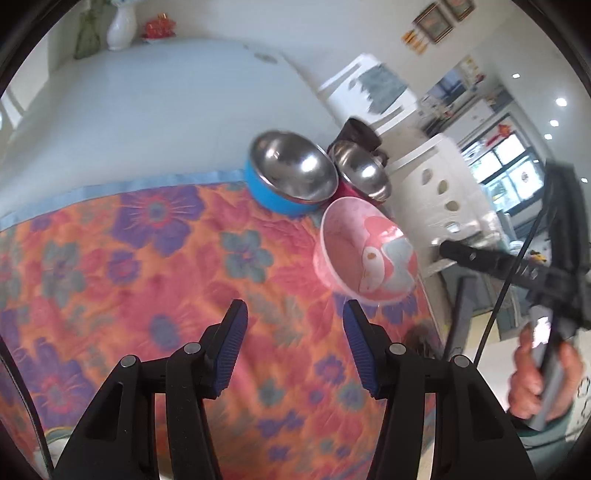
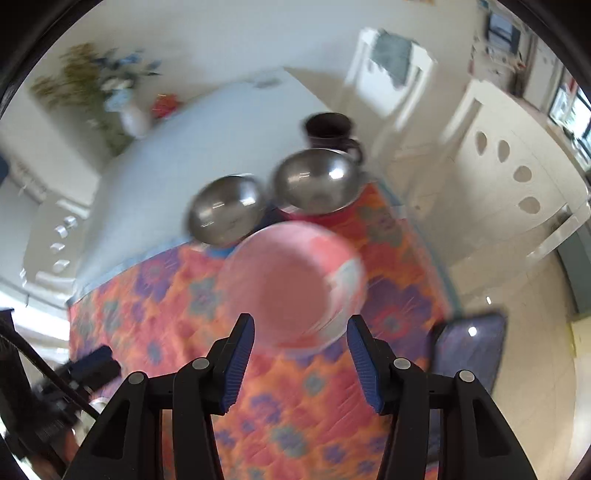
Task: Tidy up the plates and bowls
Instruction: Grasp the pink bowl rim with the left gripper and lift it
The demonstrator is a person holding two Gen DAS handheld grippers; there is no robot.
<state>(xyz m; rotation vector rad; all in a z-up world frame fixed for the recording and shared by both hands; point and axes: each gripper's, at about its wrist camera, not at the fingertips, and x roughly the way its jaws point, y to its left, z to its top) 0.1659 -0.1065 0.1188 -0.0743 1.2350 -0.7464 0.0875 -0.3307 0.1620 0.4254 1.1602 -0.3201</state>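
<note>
A pink bowl [image 1: 365, 251] with a cartoon print sits on the flowered cloth [image 1: 155, 280] near its right edge; it also shows in the right wrist view [image 2: 291, 288]. Behind it stand a steel bowl with a blue shell [image 1: 291, 171] and a steel bowl with a red shell [image 1: 364, 171]; both show in the right wrist view, the blue one [image 2: 227, 210] and the red one [image 2: 316, 182]. My left gripper [image 1: 295, 314] is open and empty, just short of the pink bowl. My right gripper [image 2: 301, 326] is open, its fingertips close before the pink bowl.
A dark mug [image 2: 330, 129] stands behind the red-shelled bowl. A white vase [image 1: 120, 27] stands at the table's far end. White chairs [image 1: 436, 184] stand to the right. The other hand-held gripper [image 1: 517, 266] shows at the right.
</note>
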